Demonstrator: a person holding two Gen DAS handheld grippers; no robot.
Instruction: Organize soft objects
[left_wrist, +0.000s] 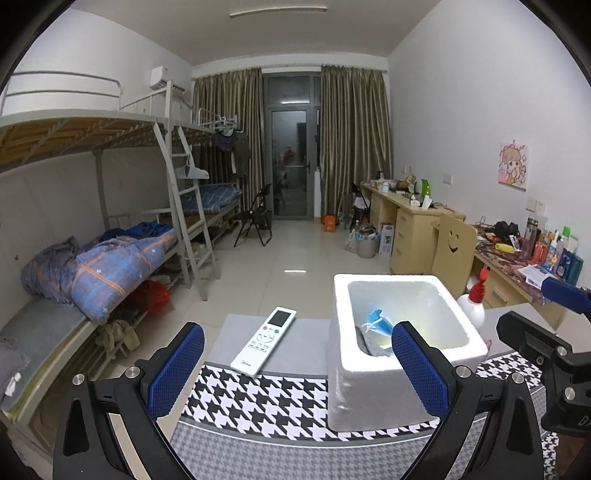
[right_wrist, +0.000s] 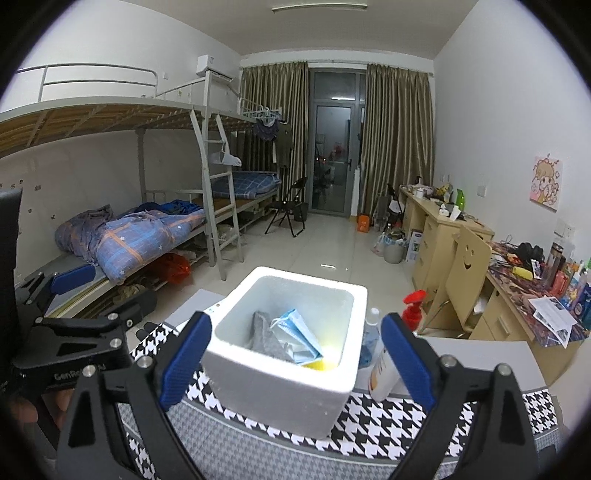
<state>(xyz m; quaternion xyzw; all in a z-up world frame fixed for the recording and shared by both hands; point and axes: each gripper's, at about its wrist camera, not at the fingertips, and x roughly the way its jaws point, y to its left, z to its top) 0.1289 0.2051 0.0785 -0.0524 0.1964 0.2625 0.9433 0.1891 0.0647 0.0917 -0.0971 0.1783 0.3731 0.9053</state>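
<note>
Both blue-padded grippers, left (left_wrist: 297, 363) and right (right_wrist: 297, 356), gape wide, empty.
White remote control (left_wrist: 263, 340) reads "Midea"; white foam box (right_wrist: 258, 391) holds blue face mask (right_wrist: 297, 332) and grey cloth (right_wrist: 266, 339).

"Midea" on remote (left_wrist: 263, 340); "GenRo…" on left gripper (right_wrist: 79, 374).

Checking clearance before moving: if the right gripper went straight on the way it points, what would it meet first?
Probably the white foam box, which sits between the open right gripper fingers' line; its near wall looks first, though depth is unclear.
</note>
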